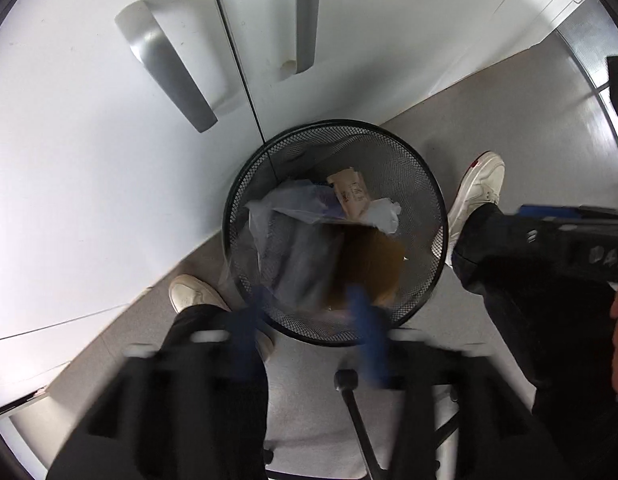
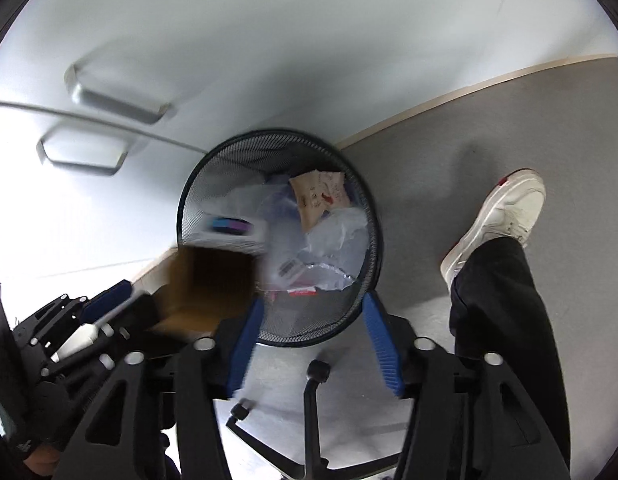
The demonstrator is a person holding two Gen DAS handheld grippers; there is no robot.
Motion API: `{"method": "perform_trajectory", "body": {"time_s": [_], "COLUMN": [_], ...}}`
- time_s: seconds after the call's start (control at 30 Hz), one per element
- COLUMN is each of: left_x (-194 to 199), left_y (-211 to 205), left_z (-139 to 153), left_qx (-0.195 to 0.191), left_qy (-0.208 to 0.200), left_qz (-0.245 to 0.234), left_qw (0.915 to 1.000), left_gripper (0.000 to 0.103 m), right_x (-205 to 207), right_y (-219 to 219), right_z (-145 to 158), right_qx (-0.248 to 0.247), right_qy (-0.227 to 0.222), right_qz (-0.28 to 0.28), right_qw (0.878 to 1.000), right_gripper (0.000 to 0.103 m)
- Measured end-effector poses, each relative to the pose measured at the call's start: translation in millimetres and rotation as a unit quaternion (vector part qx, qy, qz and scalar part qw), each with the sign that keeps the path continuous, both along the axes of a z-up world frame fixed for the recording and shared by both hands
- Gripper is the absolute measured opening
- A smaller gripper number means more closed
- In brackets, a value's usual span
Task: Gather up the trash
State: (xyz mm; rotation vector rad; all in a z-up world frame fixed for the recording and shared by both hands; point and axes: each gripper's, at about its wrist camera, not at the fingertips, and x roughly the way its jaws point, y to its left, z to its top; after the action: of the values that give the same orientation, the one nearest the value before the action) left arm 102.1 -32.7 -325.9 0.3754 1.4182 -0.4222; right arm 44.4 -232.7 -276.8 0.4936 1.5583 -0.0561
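Round black mesh bin (image 1: 409,168); brown cardboard (image 2: 213,280) inside; both grippers (image 1: 309,320) (image 2: 311,320) parted, empty.

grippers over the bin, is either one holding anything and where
Nothing is held. The left gripper and right gripper both stand open above the mesh bin. A blurred brown cardboard piece is over the bin, clear of the fingers.

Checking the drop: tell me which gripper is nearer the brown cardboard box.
Left. The cardboard box lies just beyond the fingertips of the left gripper; the right gripper is off to its side.
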Motion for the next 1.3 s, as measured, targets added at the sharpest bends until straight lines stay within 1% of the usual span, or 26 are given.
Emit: {"method": "perform_trajectory", "body": {"time_s": [0.03, 0.07, 0.1, 0.13, 0.17, 0.27, 0.4, 0.47, 0.6, 0.7, 0.83, 0.93, 0.97, 1.03, 1.07, 1.17, 1.23, 1.3], "left_x": [-2.1, -3.4, -4.7, -5.5, -6.5, -10.9, -18.0, -21.4, -25.7, -25.3, -29.7, -32.7, -34.4, -38.2, -39.6, -42.0, -41.9, -41.8], "left_y": [-0.4, -0.9, -1.9, -2.3, -1.8, 1.0, 2.1, 2.9, 0.9, 5.4, 13.3, 22.0, 24.8, 30.7, 34.0, 41.5, 47.5, 54.3], "left_z": [0.9, 0.7, 1.1, 2.1, 4.0, 13.8, 32.9, 46.3, 63.3, 74.5, 87.9, 98.1, 100.6, 105.2, 105.6, 101.8, 98.8, 97.1], "left_qx": [0.001, 0.002, 0.004, 0.006, 0.005, -0.004, -0.022, -0.041, -0.055, -0.062, -0.083, -0.091, -0.086, -0.087, -0.092, -0.08, -0.075, -0.074], "left_qy": [-0.005, -0.004, -0.001, -0.003, -0.006, -0.013, -0.029, -0.033, -0.041, -0.048, -0.061, -0.079, -0.086, -0.096, -0.096, -0.093, -0.094, -0.098], "left_qz": [-0.004, -0.006, -0.008, -0.008, -0.007, -0.001, 0.006, 0.008, 0.005, 0.015, 0.038, 0.068, 0.079, 0.095, 0.102, 0.119, 0.13, 0.144], "left_qw": [1.0, 1.0, 1.0, 0.9999, 0.9999, 0.9999, 0.9993, 0.9986, 0.9976, 0.9968, 0.9939, 0.9903, 0.9895, 0.9869, 0.9859, 0.9853, 0.9842, 0.9819], "left_gripper": [0.066, 0.066, 0.069, 0.072, 0.076, 0.08, 0.083, 0.086, 0.086, 0.089, 0.091, 0.095, 0.097, 0.098, 0.098, 0.098, 0.098, 0.098], "right_x": [-1.1, -2.5, -3.7, -4.9, -6.6, -11.8, -18.3, -22.0, -24.5, -26.6, -30.1, -34.0, -35.7, -38.2, -40.6, -51.0, -55.7, -58.2], "right_y": [-2.1, -3.7, -4.0, -5.1, -5.8, -7.1, -5.2, -3.1, 0.1, 8.3, 22.0, 32.7, 34.9, 38.6, 38.8, 33.4, 28.3, 26.4], "right_z": [5.6, 12.2, 17.1, 21.6, 27.0, 49.8, 75.4, 88.8, 96.6, 101.2, 108.2, 114.8, 118.5, 123.0, 125.7, 134.9, 138.6, 141.0], "right_qx": [-0.003, -0.008, -0.011, -0.015, -0.02, -0.037, -0.061, -0.071, -0.07, -0.082, -0.082, -0.089, -0.089, -0.093, -0.092, -0.092, -0.085, -0.089], "right_qy": [-0.006, -0.014, -0.018, -0.022, -0.027, -0.048, -0.076, -0.089, -0.087, -0.086, -0.089, -0.101, -0.11, -0.123, -0.132, -0.153, -0.158, -0.16], "right_qz": [-0.002, -0.003, -0.002, -0.002, -0.004, -0.001, 0.009, 0.015, 0.02, 0.029, 0.044, 0.057, 0.057, 0.059, 0.058, 0.036, 0.027, 0.031], "right_qw": [1.0, 1.0, 1.0, 1.0, 0.999, 0.998, 0.995, 0.993, 0.993, 0.992, 0.992, 0.989, 0.988, 0.986, 0.985, 0.983, 0.983, 0.983], "right_gripper": [0.079, 0.081, 0.082, 0.089, 0.093, 0.093, 0.095, 0.097, 0.098, 0.099, 0.099, 0.099, 0.099, 0.099, 0.099, 0.099, 0.099, 0.099]}}
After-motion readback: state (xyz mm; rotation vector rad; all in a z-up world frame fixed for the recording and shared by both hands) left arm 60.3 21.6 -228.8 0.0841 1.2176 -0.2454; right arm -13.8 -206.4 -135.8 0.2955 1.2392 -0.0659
